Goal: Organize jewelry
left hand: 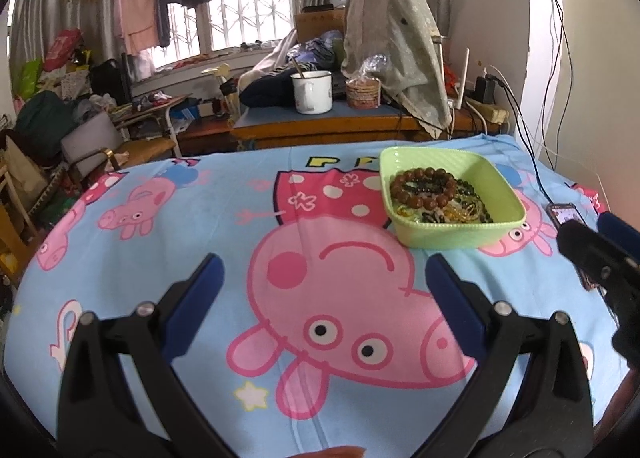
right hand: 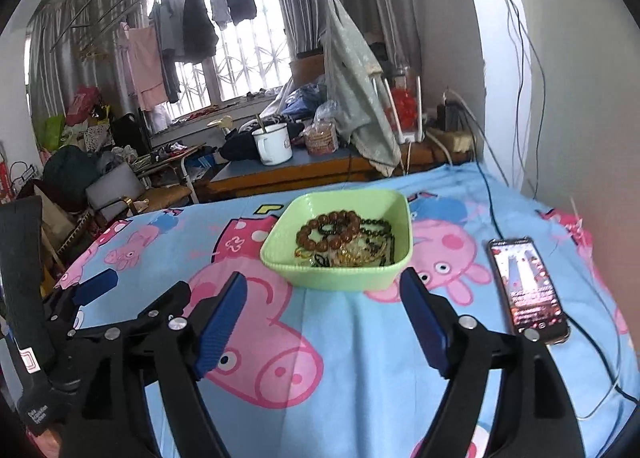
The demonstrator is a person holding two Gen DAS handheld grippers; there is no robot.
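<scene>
While both our tools hang just above the cartoon-printed cloth (left hand: 168,218) that covers the table, the left hand-held gripper (left hand: 320,274) stands with its blue pads spread wide and nothing between them, and the right hand-held gripper (right hand: 324,298) is equally wide apart and equally bare, aimed straight at the green tray (right hand: 280,254) just beyond its tips. We see the jewelry gathered in that tray: a brown wooden bead bracelet (right hand: 329,235) lies on top, dark green bead strands (right hand: 376,228) sit beside and partly under it, and yellowish amber-like pieces (right hand: 352,256) are tangled beneath, too jumbled for us to count. We judge the wooden bracelet light, its beads hard and smooth, likely to roll or slip in the pads, and the whole loop limp on its cord, so we would pinch across a bead or two on its raised near edge. We expect the strands to drag their neighbours if lifted. A lit phone (right hand: 528,290) lies near the tray on the right, with a cable (right hand: 500,226) trailing past it. Whether this heap awaits sorting or has been collected here, we cannot tell.
</scene>
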